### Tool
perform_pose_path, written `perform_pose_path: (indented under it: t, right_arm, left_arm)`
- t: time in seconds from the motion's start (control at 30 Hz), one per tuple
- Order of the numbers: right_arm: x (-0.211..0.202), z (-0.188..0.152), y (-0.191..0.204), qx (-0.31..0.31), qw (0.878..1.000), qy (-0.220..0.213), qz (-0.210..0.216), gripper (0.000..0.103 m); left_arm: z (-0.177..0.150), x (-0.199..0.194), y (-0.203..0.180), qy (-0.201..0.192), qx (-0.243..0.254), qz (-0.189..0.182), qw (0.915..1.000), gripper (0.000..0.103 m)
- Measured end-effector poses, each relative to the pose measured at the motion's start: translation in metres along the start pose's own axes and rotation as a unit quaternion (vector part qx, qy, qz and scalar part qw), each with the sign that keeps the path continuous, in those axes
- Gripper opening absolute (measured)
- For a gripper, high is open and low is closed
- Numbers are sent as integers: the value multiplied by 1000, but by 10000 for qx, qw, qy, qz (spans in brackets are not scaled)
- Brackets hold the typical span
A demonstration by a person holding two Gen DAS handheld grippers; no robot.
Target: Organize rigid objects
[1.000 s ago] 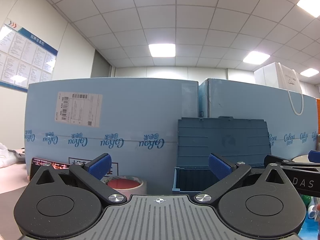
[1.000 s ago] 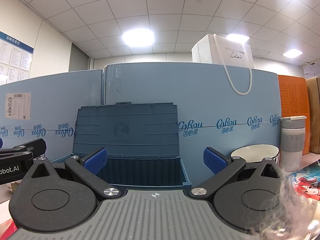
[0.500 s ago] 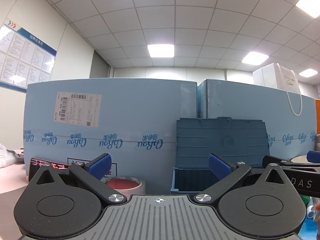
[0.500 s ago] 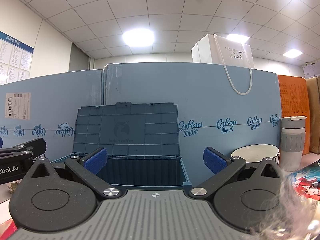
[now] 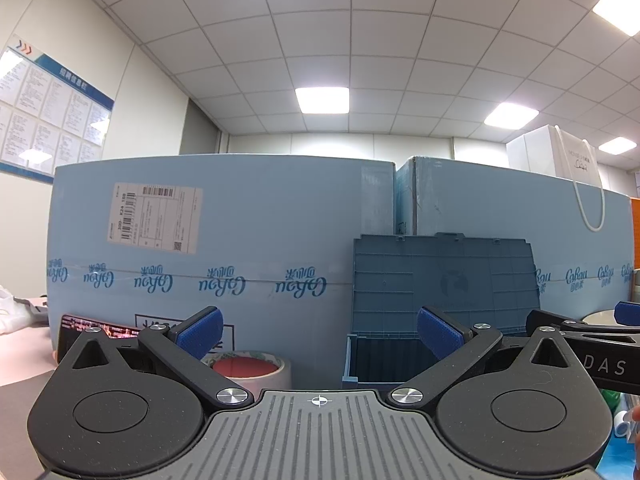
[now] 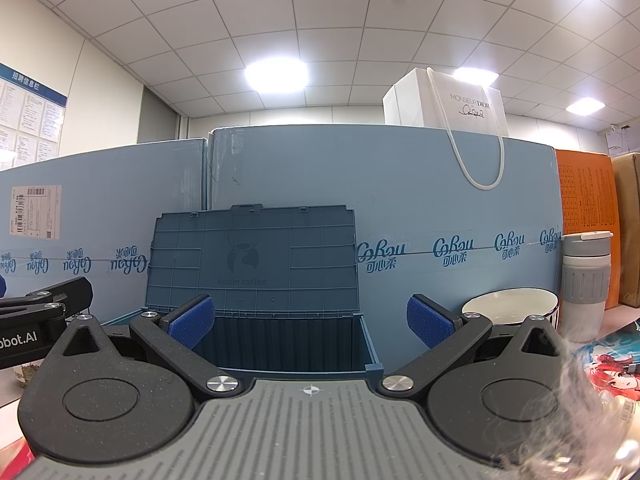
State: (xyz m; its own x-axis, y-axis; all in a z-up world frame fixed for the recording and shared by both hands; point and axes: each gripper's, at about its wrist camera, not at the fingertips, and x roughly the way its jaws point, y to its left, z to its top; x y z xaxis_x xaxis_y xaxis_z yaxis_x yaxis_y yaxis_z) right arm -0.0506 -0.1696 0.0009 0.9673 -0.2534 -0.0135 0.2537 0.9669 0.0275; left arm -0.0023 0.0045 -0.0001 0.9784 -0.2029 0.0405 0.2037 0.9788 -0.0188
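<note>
An open dark-blue plastic box (image 6: 280,340) with its lid (image 6: 256,256) standing upright sits straight ahead in the right wrist view; it also shows in the left wrist view (image 5: 384,360), right of centre. My right gripper (image 6: 310,324) is open and empty, facing the box. My left gripper (image 5: 318,330) is open and empty. A roll of tape (image 5: 248,370) lies ahead of it, and a dark flat packet (image 5: 96,330) lies to the left. A white bowl (image 6: 510,310) and a grey-white tumbler (image 6: 586,284) stand right of the box.
Tall light-blue cartons (image 5: 240,248) form a wall behind everything. A white paper bag (image 6: 448,100) sits on top of them. An orange box (image 6: 586,216) stands at far right. An illustrated sheet (image 6: 608,368) lies at lower right. The other gripper shows at each view's edge (image 5: 592,344).
The left wrist view has drifted slightly; the scene sits a little further left. The right gripper has not moved. Both grippers stay open.
</note>
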Motion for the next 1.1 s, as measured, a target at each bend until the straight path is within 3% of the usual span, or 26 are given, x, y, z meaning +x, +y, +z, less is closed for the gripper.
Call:
perform_pose_path:
  t: [0.8, 1.1]
  right_arm:
    - [-4, 1, -2, 90, 9999, -64, 126, 103]
    - [-23, 6, -10, 262, 9987, -448, 18, 103]
  left_arm:
    - [1, -2, 0, -43, 3, -4, 10000, 103]
    - [5, -26, -6, -664, 168, 2, 9977, 103]
